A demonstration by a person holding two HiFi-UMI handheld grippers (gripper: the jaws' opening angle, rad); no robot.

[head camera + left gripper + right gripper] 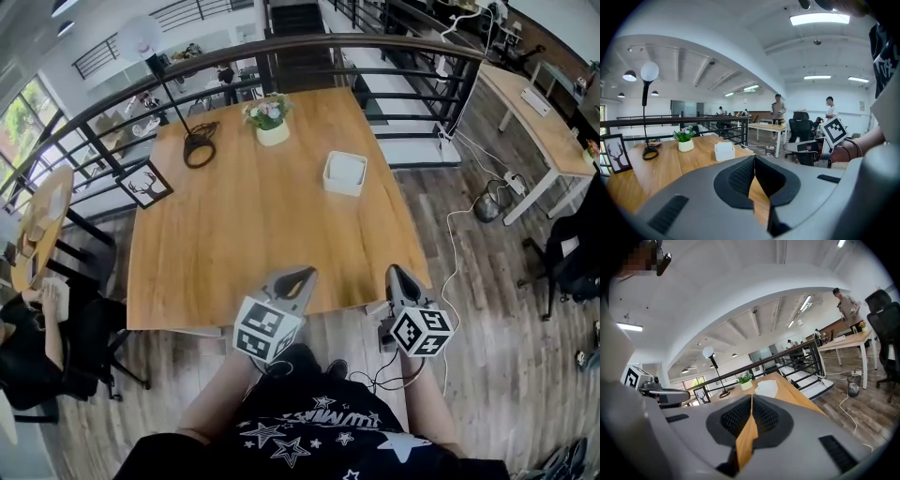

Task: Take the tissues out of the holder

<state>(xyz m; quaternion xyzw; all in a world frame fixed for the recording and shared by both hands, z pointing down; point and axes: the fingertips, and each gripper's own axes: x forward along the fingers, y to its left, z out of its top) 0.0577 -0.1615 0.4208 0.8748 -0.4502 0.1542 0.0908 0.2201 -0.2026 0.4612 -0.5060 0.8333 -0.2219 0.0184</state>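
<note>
At the near edge of the long wooden bench (pixel 244 253), both tools hover side by side just in front of the person's body, noses pointing across the boards. The left hand-held gripper (pixel 302 276) has its dark ribbed pads pressed together at the tips with nothing between them. The right hand-held gripper (pixel 395 273) is likewise closed and empty. The white square tissue holder (pixel 345 172) sits well apart from them, toward the far right of the bench, with its white tissues lying flat inside. It stands clear of the small flowering plant in a white pot (pixel 272 122), so the approach from the front looks unhindered. I judge the task not yet begun: a forward reach comes first, and the jaws must part before any tissue can be pinched.
</note>
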